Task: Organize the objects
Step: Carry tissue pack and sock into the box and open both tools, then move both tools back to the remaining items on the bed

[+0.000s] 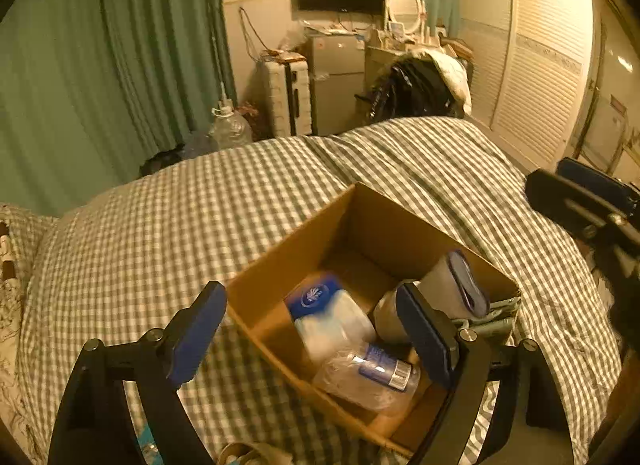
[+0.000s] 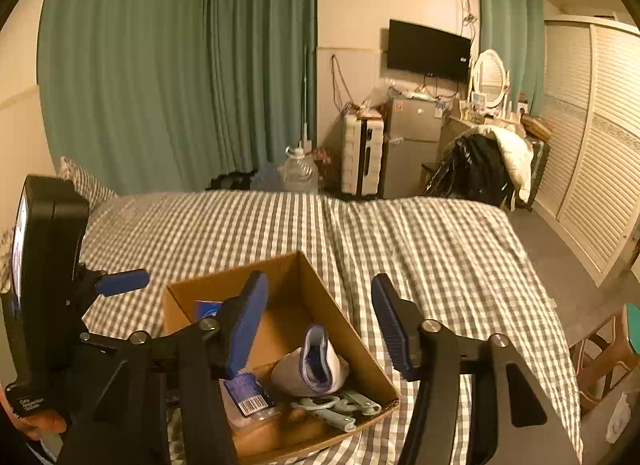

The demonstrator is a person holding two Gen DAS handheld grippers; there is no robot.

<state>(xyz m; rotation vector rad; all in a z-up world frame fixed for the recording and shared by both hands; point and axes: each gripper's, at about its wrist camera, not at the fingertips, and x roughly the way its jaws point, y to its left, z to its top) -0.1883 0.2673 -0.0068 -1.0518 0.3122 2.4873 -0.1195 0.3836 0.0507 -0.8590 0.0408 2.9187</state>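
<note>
An open cardboard box sits on the checked bed. Inside lie a blue-and-white pack, a clear plastic bottle with a blue label, a rolled white-and-blue sock-like item and pale green clips. My left gripper is open and empty, hovering above the box's near side. My right gripper is open and empty above the box's right part. The left gripper also shows at the left of the right wrist view.
The checked duvet covers the bed around the box. Behind stand green curtains, a water jug, a suitcase, a small fridge, a chair with clothes and a louvred wardrobe. A stool is at right.
</note>
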